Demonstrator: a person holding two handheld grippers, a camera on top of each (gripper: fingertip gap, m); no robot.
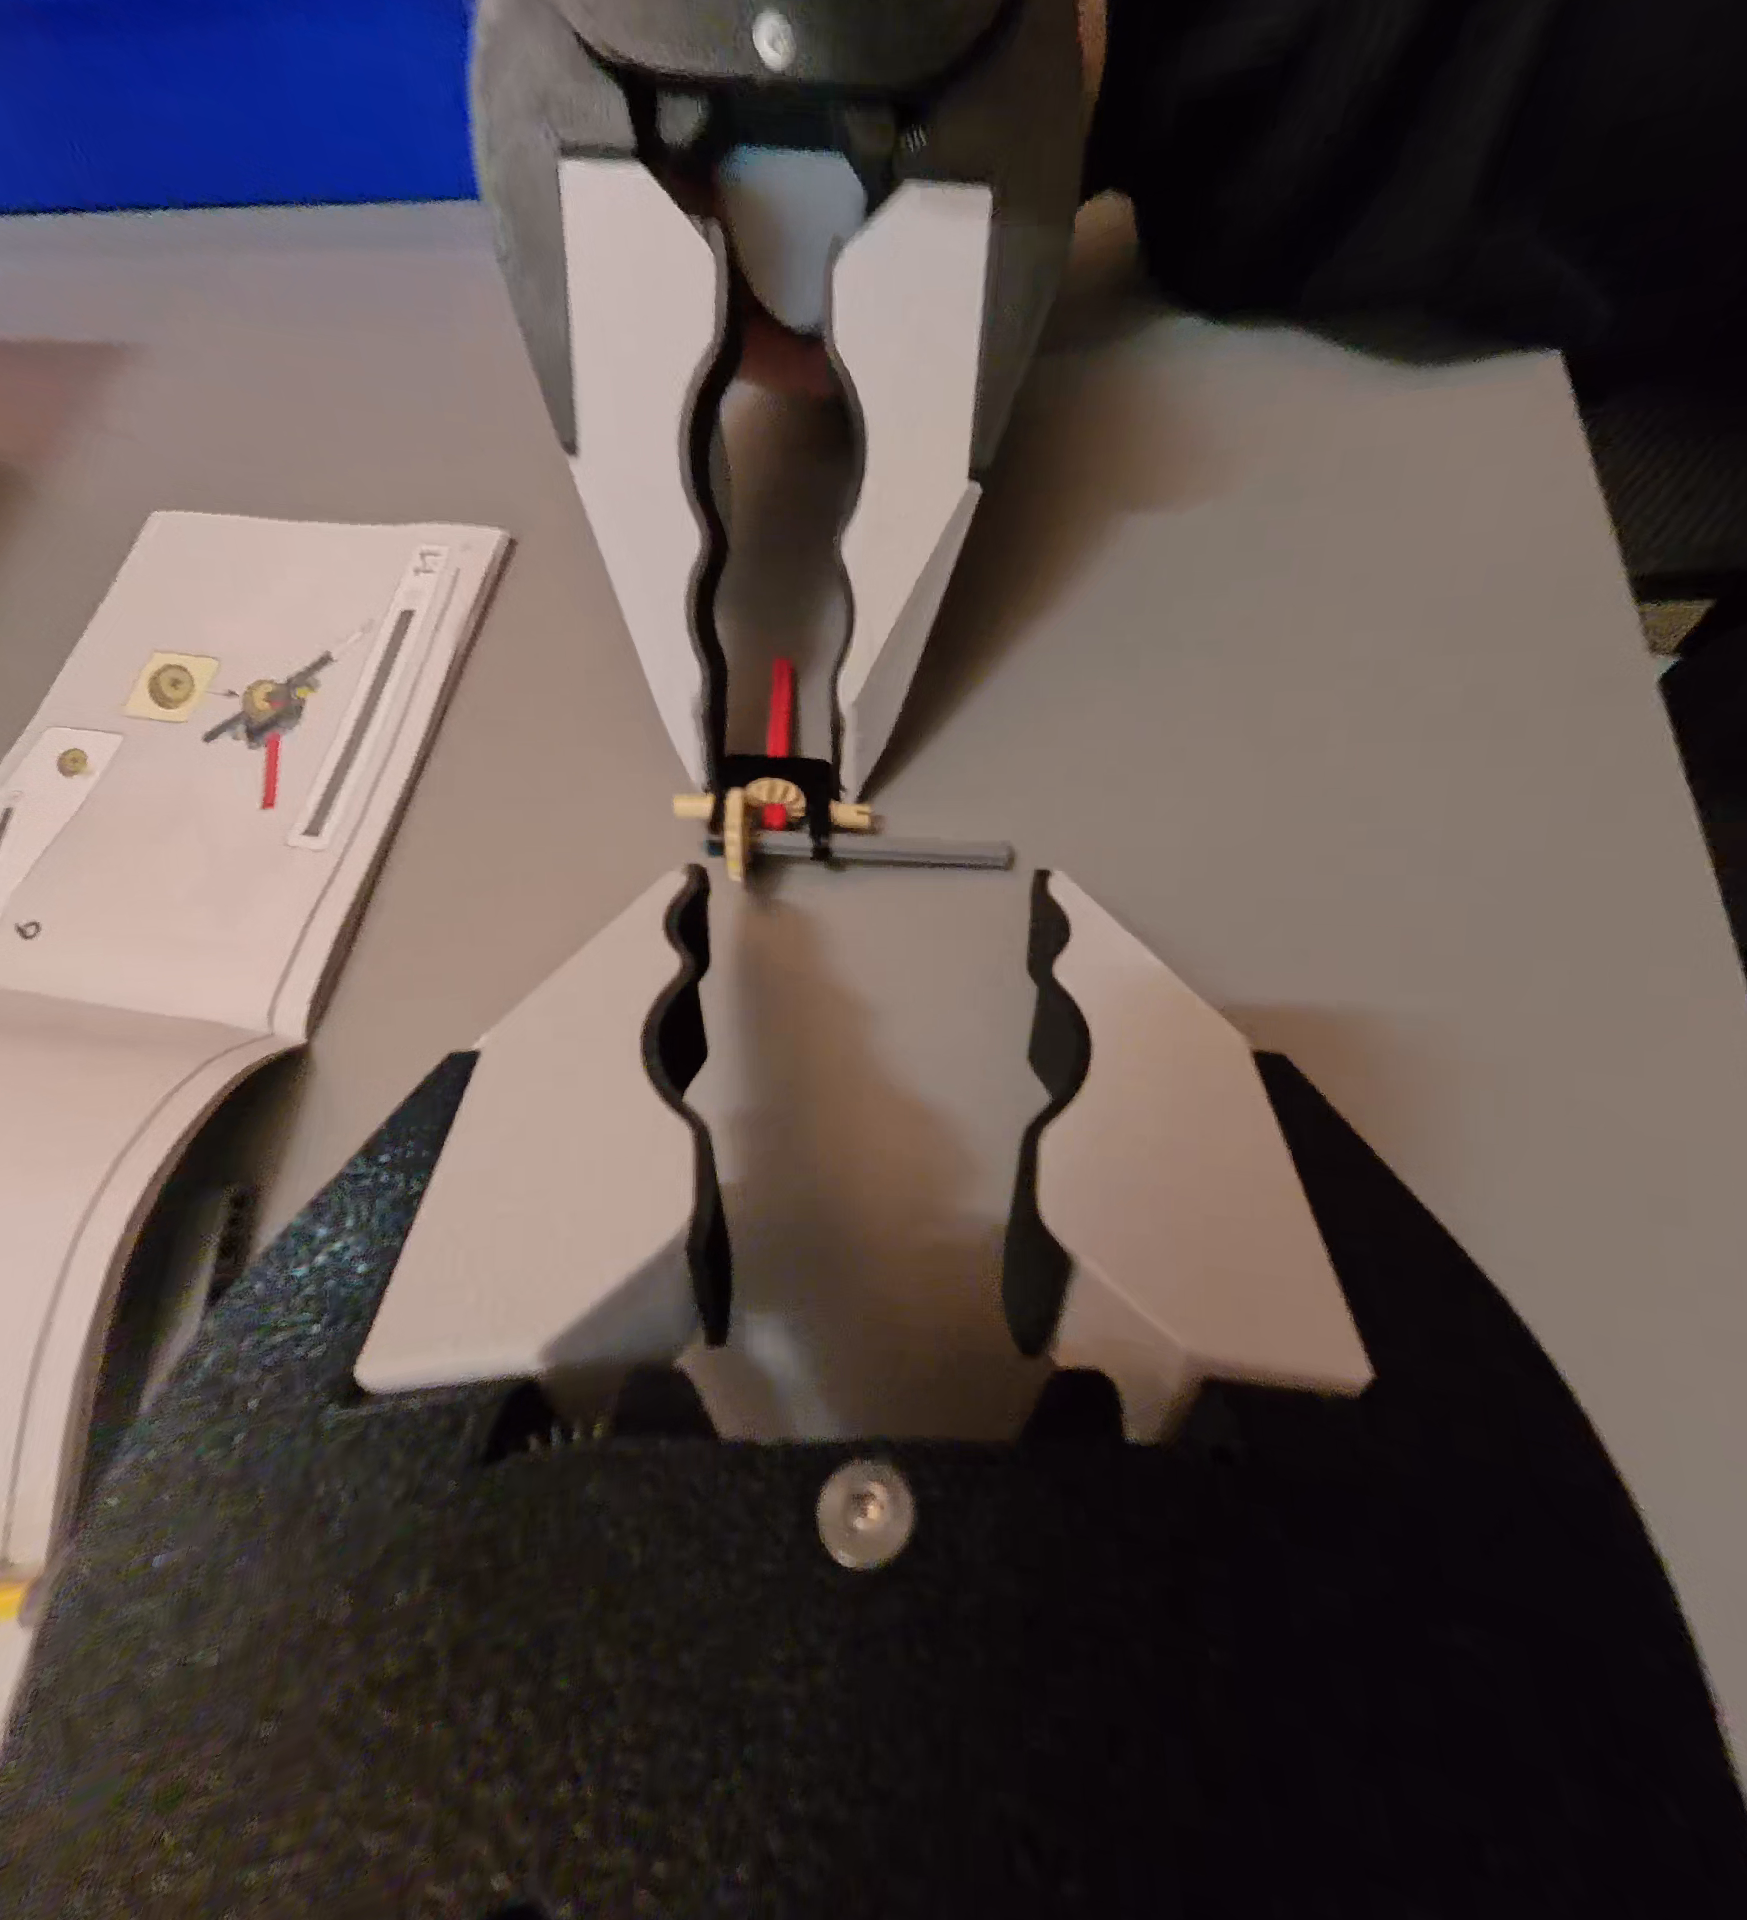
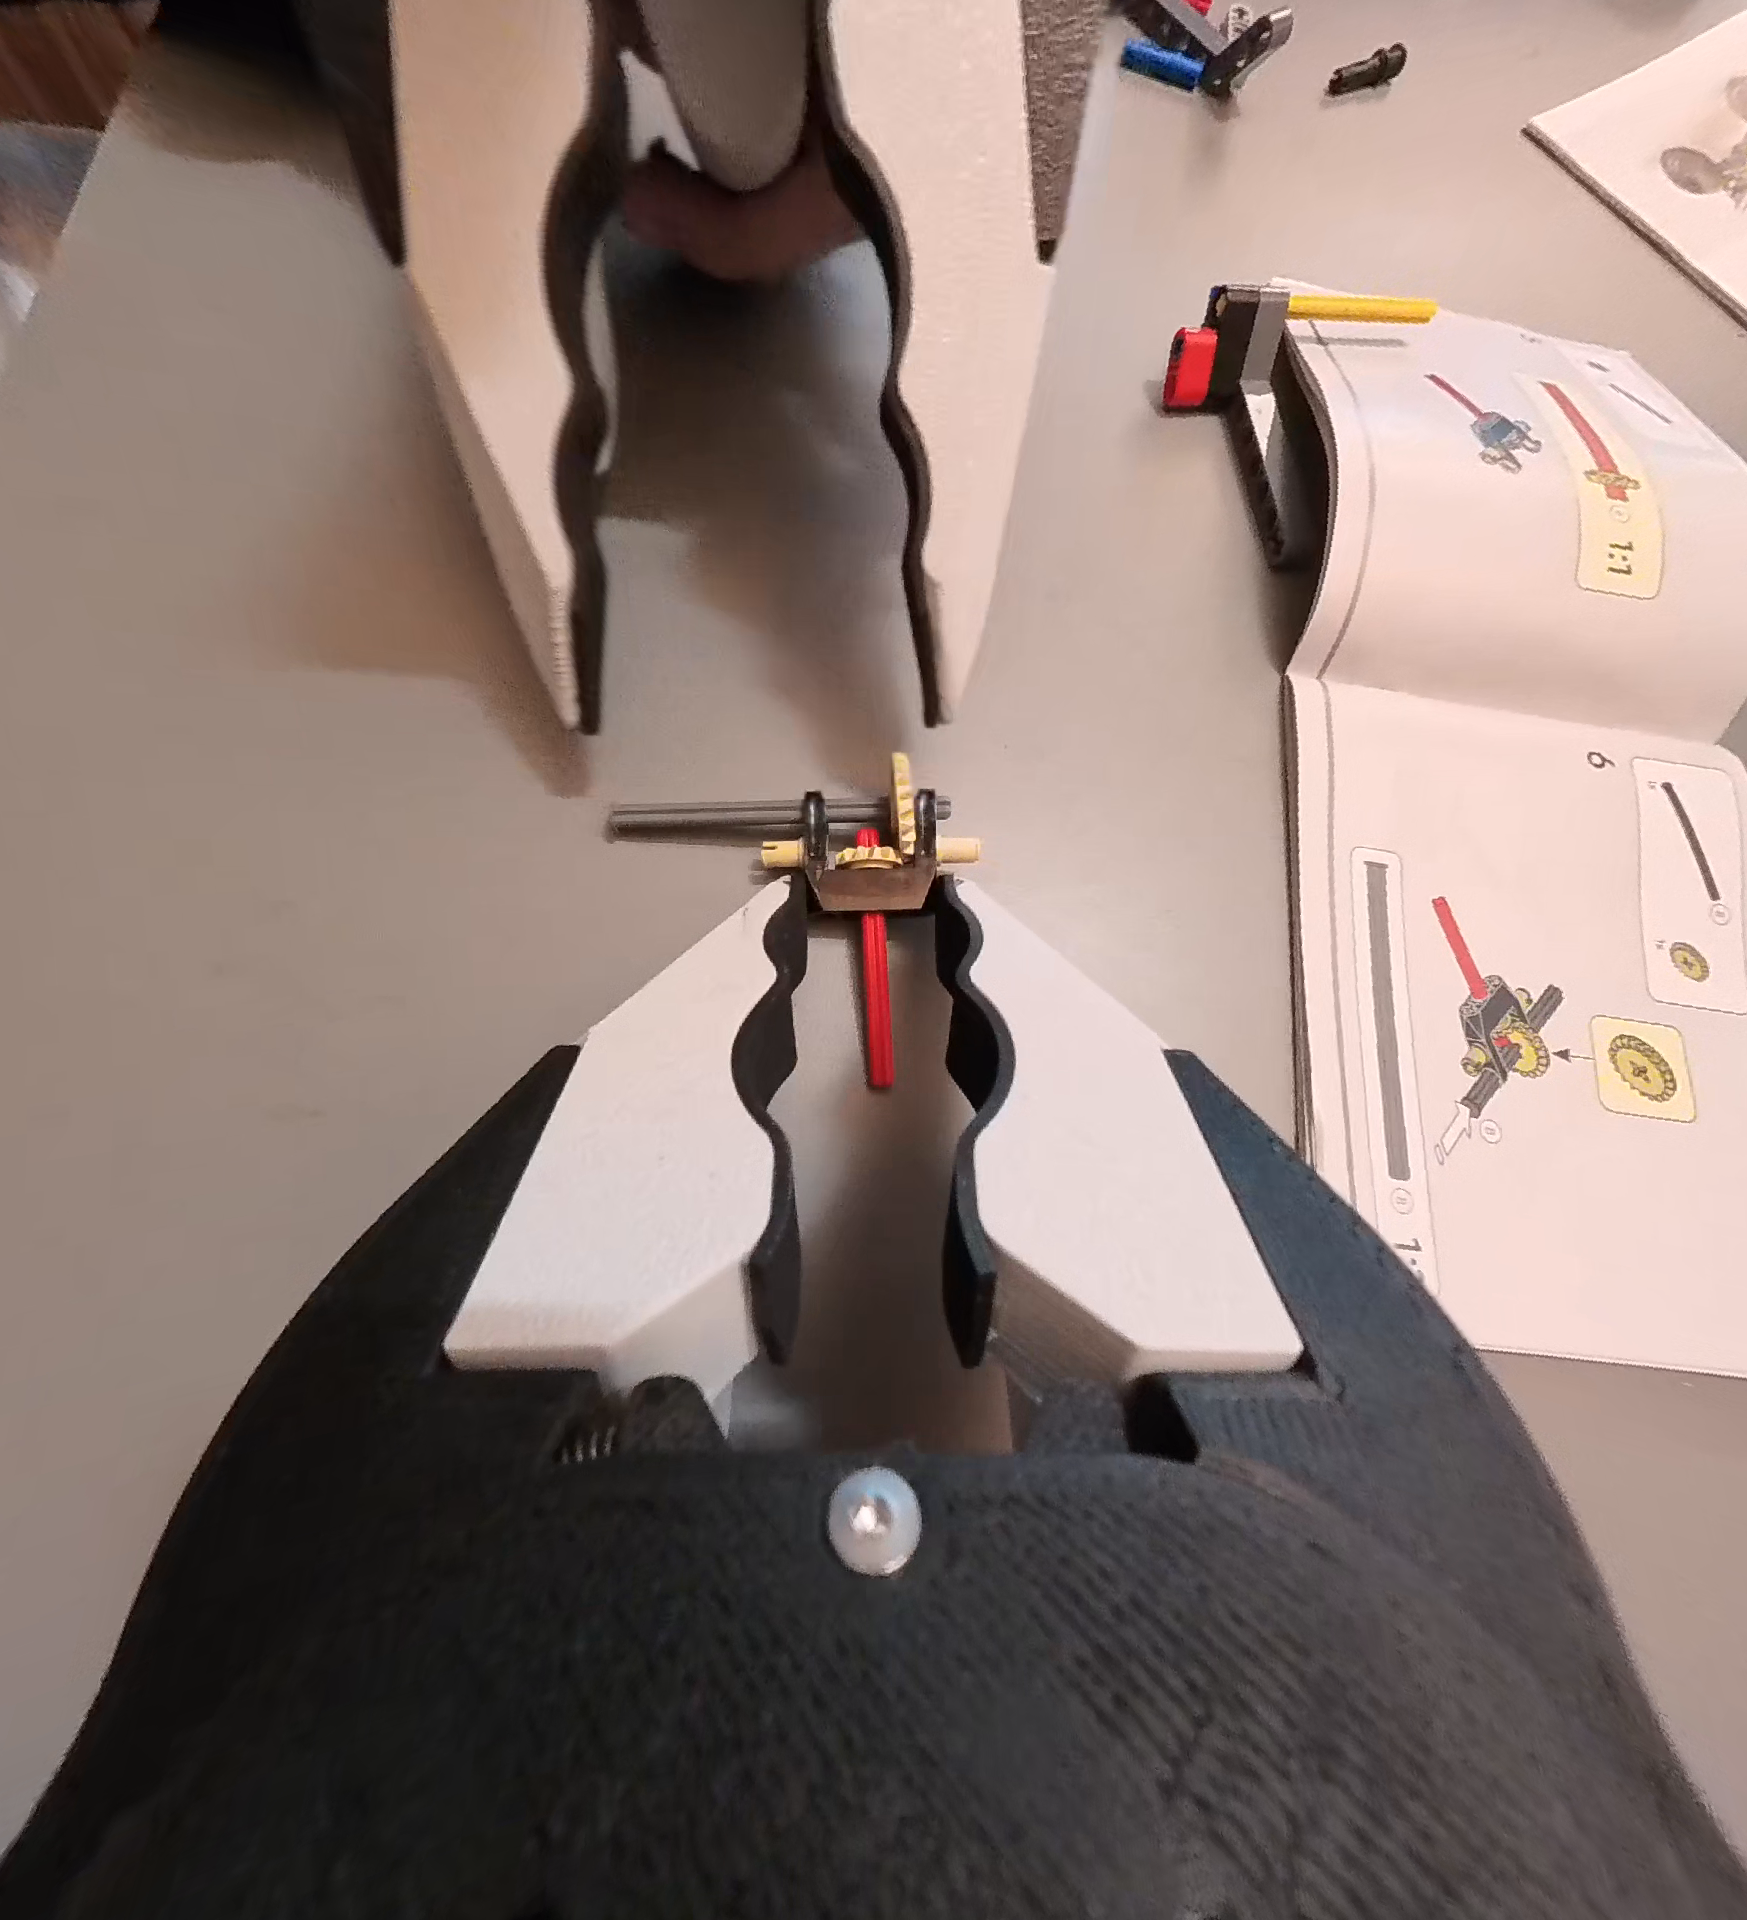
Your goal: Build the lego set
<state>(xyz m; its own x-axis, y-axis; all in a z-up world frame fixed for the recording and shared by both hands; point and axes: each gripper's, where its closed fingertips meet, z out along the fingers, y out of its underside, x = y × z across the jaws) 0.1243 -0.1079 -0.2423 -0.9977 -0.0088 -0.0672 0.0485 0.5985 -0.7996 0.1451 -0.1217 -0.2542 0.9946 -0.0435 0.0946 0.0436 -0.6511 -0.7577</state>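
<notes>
My right gripper [image 2: 871, 891] pinches the small black gear block [image 2: 867, 873]. Its long grey rod [image 2: 713, 817] lies sideways, just before my wide-open left gripper [image 1: 869, 883].

A plain grey table [image 2: 225, 727] carries an open instruction booklet [image 2: 1534, 1091], its upper page curling over a dark grey beam assembly [image 2: 1264, 416] with a red block and a yellow axle at the top. A second, closed booklet [image 2: 1700, 166] lies at the far corner. Loose pieces, among them a blue pin [image 2: 1155, 57] and a black pin [image 2: 1368, 71], lie scattered near the far edge.
</notes>
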